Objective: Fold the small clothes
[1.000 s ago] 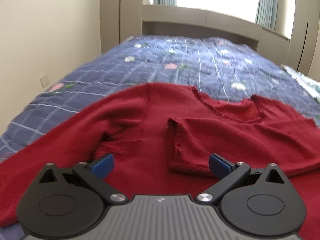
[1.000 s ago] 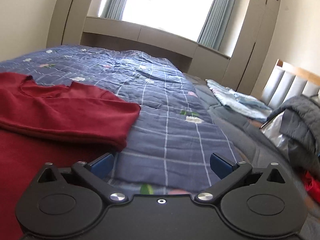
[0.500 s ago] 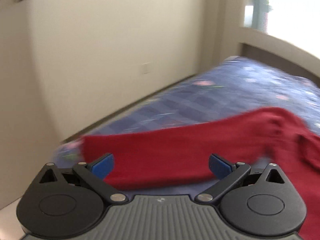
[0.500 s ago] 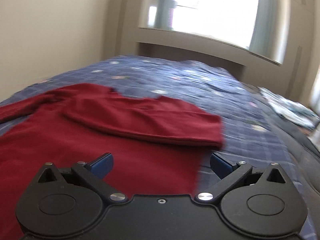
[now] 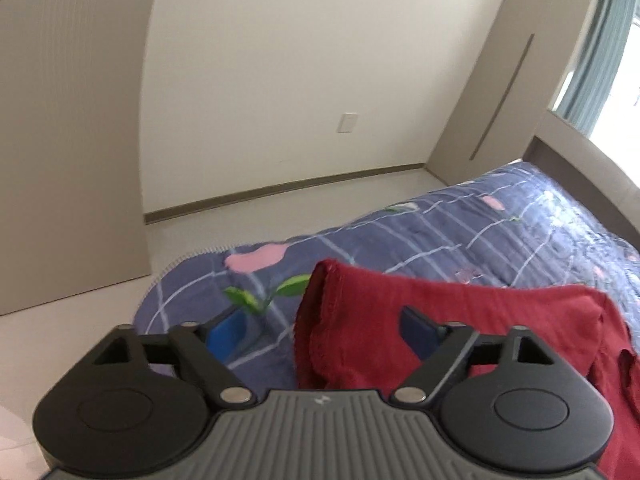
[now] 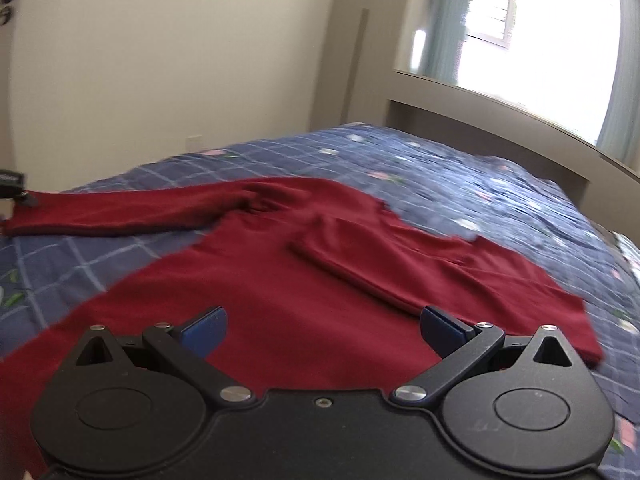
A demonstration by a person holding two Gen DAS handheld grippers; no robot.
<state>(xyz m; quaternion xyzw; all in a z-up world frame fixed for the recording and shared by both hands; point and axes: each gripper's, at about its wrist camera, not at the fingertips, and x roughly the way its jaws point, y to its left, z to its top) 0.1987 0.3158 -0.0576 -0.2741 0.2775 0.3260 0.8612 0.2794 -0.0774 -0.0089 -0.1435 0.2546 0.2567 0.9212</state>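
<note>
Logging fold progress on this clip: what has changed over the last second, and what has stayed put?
The left gripper swung left from the sweater's chest to the cuff of its outstretched sleeve; its jaws are closing around the cuff, not yet pinching. The right gripper swung left from the bedspread to over the sweater's body, jaws open. The sweater lies as before, its other sleeve folded across the chest.

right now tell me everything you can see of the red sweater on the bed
The red sweater is a dark red knit with long sleeves, lying flat on the blue checked quilt. One sleeve is folded across the chest; the other sleeve stretches straight out to the side. Its cuff has a ribbed, slightly frayed edge and lies between the pads of the left tongs, whose jaws are closing but not yet pressing it. The right tongs hang open over the body, gripping nothing.
</note>
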